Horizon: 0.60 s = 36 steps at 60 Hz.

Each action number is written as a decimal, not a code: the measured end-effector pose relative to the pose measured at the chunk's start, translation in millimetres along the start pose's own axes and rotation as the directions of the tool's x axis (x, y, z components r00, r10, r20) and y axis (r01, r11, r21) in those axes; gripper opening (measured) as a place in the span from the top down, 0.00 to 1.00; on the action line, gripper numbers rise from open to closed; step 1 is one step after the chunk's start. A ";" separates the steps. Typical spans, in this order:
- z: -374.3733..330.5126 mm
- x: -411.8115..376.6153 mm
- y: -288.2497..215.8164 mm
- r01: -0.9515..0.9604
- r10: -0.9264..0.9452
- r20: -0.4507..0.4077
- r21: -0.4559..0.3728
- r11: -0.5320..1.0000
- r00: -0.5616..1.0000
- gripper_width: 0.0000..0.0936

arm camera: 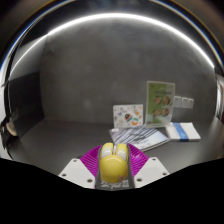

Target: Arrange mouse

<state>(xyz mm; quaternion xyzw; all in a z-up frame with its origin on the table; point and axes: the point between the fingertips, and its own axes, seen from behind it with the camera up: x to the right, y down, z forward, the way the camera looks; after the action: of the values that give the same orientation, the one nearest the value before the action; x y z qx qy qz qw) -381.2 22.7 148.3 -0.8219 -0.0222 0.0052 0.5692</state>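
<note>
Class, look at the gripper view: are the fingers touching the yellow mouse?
Touching. In the gripper view the yellow mouse sits between the fingers, with the magenta pads pressed against both its sides and no gap showing.

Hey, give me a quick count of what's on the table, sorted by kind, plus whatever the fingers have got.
Mouse: 1, yellow mouse, clamped between the fingers of the gripper
Upright printed cards: 2, taller card, smaller card
Flat paper items: 2, striped sheet, blue-edged sheet
Total: 5
</note>
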 end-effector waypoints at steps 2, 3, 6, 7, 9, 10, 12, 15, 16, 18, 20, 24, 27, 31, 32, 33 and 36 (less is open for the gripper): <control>5.3 -14.0 17.1 0.008 -0.008 0.001 -0.018 1.000 1.000 0.60; 8.9 -18.0 27.5 0.011 -0.011 -0.002 -0.033 0.999 1.000 0.60; 26.7 -22.9 69.8 0.021 -0.022 -0.004 -0.109 0.994 1.000 0.60; 29.4 -24.4 80.4 0.017 -0.017 0.001 -0.128 0.992 1.000 0.60; 34.2 -28.6 96.6 0.004 -0.001 0.018 -0.150 0.989 1.000 0.60; 35.9 -30.7 103.9 -0.002 0.007 0.027 -0.162 0.987 1.000 0.60; 40.5 -33.6 120.9 -0.017 0.022 0.027 -0.196 0.981 0.999 0.60; 44.0 -28.2 136.4 0.004 -0.002 0.009 -0.225 0.974 1.000 0.60; 45.2 -26.6 139.2 0.020 -0.019 0.006 -0.228 0.973 1.000 0.60; 47.2 -23.7 144.5 0.040 -0.042 -0.003 -0.241 0.970 0.999 0.58; 48.8 -24.9 144.1 0.026 -0.028 -0.002 -0.235 0.972 1.000 0.57; 47.8 -24.2 145.3 0.010 -0.010 0.002 -0.251 0.968 1.000 0.50; 48.5 -24.0 149.2 -0.005 0.006 0.004 -0.278 0.961 1.000 0.38; 40.0 -25.0 154.6 -0.035 0.038 0.004 -0.308 0.951 0.999 0.23; 36.2 -25.5 154.6 -0.042 0.046 0.006 -0.312 0.949 0.999 0.19; 32.3 -26.0 154.0 -0.047 0.053 0.009 -0.314 0.948 0.999 0.14; 14.8 -27.2 149.0 -0.052 0.065 0.031 -0.305 0.951 0.997 0.08</control>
<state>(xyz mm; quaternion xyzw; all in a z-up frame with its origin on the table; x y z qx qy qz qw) -404.3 -16.9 3.3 -0.8997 -0.0101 0.0354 0.4349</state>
